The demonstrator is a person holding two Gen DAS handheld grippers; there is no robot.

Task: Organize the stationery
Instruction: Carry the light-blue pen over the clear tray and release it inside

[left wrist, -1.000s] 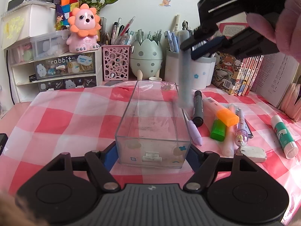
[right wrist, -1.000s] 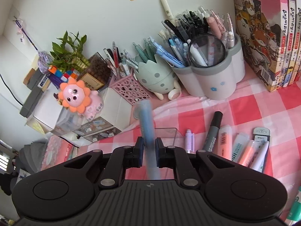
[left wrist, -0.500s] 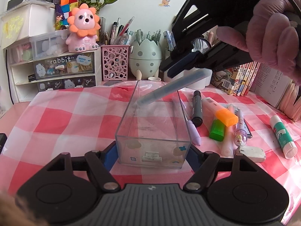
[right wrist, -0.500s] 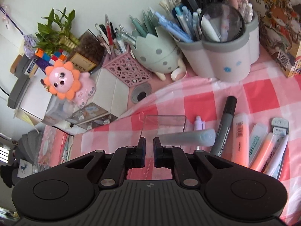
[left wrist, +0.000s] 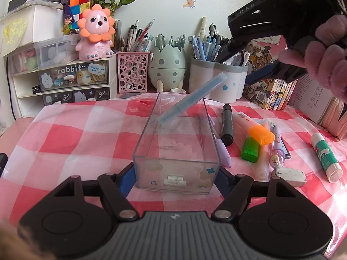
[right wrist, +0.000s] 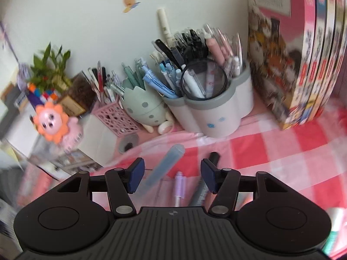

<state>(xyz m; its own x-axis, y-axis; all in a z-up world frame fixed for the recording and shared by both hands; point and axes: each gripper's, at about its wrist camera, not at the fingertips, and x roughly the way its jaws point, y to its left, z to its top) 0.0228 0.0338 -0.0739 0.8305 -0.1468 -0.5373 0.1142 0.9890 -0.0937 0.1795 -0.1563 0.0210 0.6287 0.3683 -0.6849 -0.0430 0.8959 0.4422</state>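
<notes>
A clear plastic box (left wrist: 175, 151) stands on the checked cloth, held at its near end between the pads of my left gripper (left wrist: 174, 176). A pale blue marker (left wrist: 192, 99) is tilted in the far part of the box, its lower end inside and its upper end above the rim; it also shows in the right wrist view (right wrist: 163, 165). My right gripper (right wrist: 172, 175) is open and empty above the box, seen at the upper right in the left wrist view (left wrist: 256, 60). Loose pens lie right of the box: a black marker (left wrist: 227, 124), orange highlighter (left wrist: 252, 125), green highlighter (left wrist: 250, 148), purple pen (left wrist: 223, 151).
A glue stick (left wrist: 325, 156) and a white eraser (left wrist: 291, 175) lie at the right. Pen cups (left wrist: 216, 84), an egg holder (left wrist: 168, 65), a pink mesh holder (left wrist: 133, 74) and small drawers (left wrist: 63, 80) line the back. Books (left wrist: 273, 91) stand at the right.
My right gripper swung the blue marker over the box, opened and let it go, then rose up and to the right. The marker now rests tilted in the box. The left gripper has not moved.
</notes>
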